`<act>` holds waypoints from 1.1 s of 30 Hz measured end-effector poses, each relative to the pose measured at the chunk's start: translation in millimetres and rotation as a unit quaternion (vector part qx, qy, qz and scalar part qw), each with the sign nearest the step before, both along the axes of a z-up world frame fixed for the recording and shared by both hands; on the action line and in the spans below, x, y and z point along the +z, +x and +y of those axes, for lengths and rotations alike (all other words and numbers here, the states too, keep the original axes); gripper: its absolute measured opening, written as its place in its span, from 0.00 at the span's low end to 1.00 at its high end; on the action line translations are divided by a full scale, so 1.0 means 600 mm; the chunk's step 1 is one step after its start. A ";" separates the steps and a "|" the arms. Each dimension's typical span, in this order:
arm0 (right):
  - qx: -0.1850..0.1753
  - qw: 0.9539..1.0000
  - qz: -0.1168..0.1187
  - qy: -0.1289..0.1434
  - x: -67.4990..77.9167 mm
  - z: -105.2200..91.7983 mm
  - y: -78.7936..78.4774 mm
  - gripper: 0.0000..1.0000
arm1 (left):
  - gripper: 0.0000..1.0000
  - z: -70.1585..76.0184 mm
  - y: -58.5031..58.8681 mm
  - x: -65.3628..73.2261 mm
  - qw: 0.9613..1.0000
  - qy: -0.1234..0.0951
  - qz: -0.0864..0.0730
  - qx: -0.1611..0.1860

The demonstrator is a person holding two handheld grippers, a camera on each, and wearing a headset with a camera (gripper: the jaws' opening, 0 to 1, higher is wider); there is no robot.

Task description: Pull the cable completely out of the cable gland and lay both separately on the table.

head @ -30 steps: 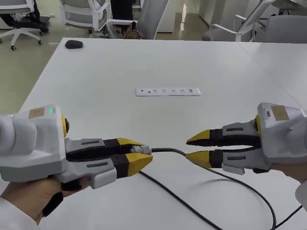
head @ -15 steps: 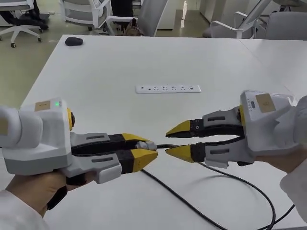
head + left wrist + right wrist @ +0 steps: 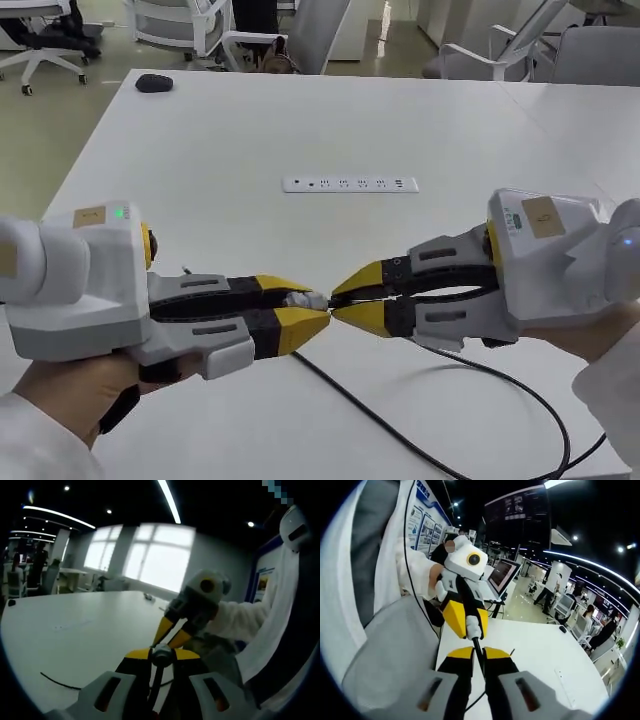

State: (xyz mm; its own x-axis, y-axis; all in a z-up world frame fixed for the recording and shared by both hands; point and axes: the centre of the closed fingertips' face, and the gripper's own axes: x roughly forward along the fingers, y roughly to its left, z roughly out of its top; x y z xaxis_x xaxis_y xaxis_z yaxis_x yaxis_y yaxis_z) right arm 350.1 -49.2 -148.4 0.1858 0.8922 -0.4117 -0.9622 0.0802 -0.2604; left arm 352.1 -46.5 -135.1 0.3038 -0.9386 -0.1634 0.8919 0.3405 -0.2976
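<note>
A white cable gland (image 3: 303, 299) is pinched between the yellow tips of my left gripper (image 3: 312, 306), which is shut on it. A black cable (image 3: 480, 372) leaves the gland to the right and loops across the white table (image 3: 250, 140) toward me. My right gripper (image 3: 339, 302) faces the left one tip to tip, shut on the cable right beside the gland. In the right gripper view the cable (image 3: 478, 647) runs from the gland (image 3: 473, 626) down between my jaws (image 3: 479, 656). The left gripper view has the gland (image 3: 161, 653) at its jaw tips.
A white power strip (image 3: 350, 185) lies mid-table beyond the grippers. A dark mouse (image 3: 153, 84) sits at the far left corner. Office chairs (image 3: 190, 25) stand past the far edge. Another strand of cable (image 3: 370, 415) crosses the near table.
My right gripper has moved left up to the left gripper's tips, and its jaws have gone from open to shut on the cable. The left gripper kept hold of the gland.
</note>
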 end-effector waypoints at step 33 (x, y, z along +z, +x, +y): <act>-0.054 0.998 -0.003 -0.024 -0.022 -0.056 0.035 0.04 | 0.17 0.025 0.005 -0.001 1.000 -0.001 0.004 0.014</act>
State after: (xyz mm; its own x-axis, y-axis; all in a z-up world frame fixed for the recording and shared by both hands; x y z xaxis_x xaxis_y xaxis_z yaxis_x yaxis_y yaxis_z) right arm 371.1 -82.5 -161.6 0.2831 0.8461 -0.4517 -0.9467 0.1711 -0.2728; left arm 355.2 -31.2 -135.4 0.3284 -0.9301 -0.1644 0.8796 0.3646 -0.3056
